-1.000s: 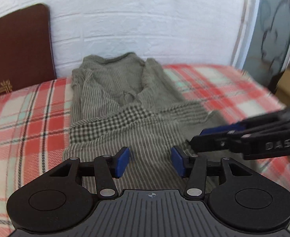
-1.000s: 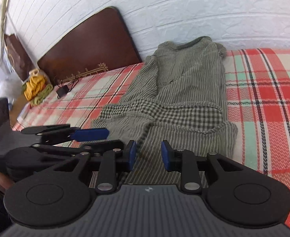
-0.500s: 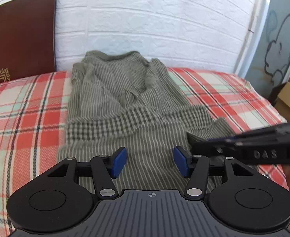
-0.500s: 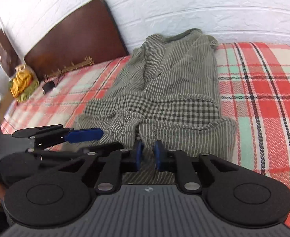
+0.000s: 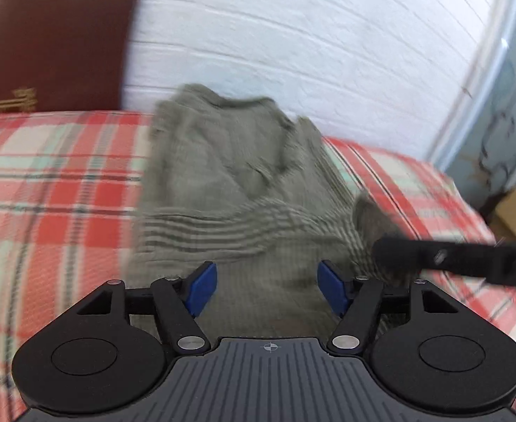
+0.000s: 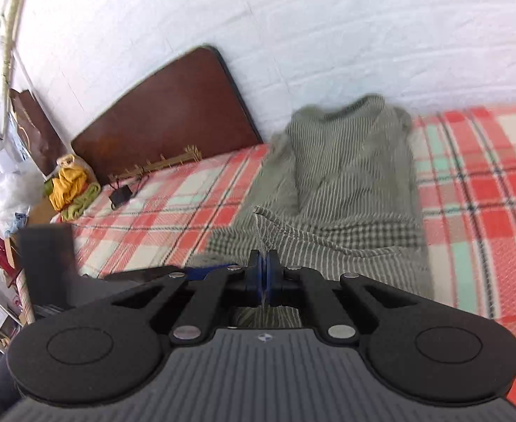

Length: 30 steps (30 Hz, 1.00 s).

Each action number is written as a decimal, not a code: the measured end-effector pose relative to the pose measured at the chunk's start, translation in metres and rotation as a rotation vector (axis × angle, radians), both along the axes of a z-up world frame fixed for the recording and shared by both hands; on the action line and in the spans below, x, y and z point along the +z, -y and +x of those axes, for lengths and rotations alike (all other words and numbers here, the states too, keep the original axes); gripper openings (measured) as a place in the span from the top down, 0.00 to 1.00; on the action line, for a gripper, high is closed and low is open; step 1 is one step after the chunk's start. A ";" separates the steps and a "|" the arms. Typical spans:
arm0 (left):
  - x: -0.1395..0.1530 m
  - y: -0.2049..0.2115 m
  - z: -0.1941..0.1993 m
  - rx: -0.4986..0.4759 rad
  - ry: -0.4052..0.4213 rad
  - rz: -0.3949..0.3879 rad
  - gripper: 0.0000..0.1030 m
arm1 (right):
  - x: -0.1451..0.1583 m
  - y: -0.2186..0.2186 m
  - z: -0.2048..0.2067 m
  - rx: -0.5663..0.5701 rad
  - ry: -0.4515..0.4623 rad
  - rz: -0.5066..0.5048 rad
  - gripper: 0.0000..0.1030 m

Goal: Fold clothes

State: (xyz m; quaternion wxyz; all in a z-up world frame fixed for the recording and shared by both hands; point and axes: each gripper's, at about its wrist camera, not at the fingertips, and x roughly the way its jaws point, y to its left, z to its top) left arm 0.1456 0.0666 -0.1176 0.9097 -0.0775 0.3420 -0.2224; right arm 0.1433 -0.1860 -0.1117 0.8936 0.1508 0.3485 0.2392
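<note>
garment point(image 6: 349, 183), grey-green and striped, lies lengthwise on the plaid bed point(image 6: 486, 190), its long axis running away from us to the wall. our right tool point(image 6: 263, 277) clenches its near hem; our left tool point(image 5: 266, 290) hovers over that hem, jaws opening, empty.

Bright daylight, heavy motion blur, fisheye-bent edges

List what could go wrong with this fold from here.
1. The right gripper is shut on only a thin ridge of the striped garment; the hem may slip out when lifted.
2. The left gripper is opening over the cloth with nothing pinched, so a one-sided lift could skew the fold.
3. The garment's far end is bunched against the white wall, which may leave creases.
</note>
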 end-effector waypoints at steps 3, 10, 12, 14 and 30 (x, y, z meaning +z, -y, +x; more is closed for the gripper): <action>0.005 -0.028 -0.012 0.049 -0.031 -0.065 0.26 | -0.019 -0.011 0.014 0.003 -0.047 -0.046 0.97; -0.001 -0.021 -0.040 -0.104 -0.101 -0.196 0.26 | -0.036 0.019 0.024 -0.053 -0.141 0.207 0.83; 0.000 -0.010 -0.042 -0.151 -0.098 -0.211 0.25 | -0.019 0.039 0.017 -0.089 -0.086 0.266 0.83; 0.004 0.005 -0.039 -0.192 -0.087 -0.205 0.25 | -0.001 0.056 0.006 -0.127 -0.015 0.247 0.83; -0.029 0.046 -0.003 -0.170 -0.043 -0.033 0.28 | -0.056 0.071 0.018 -0.171 -0.174 0.210 0.87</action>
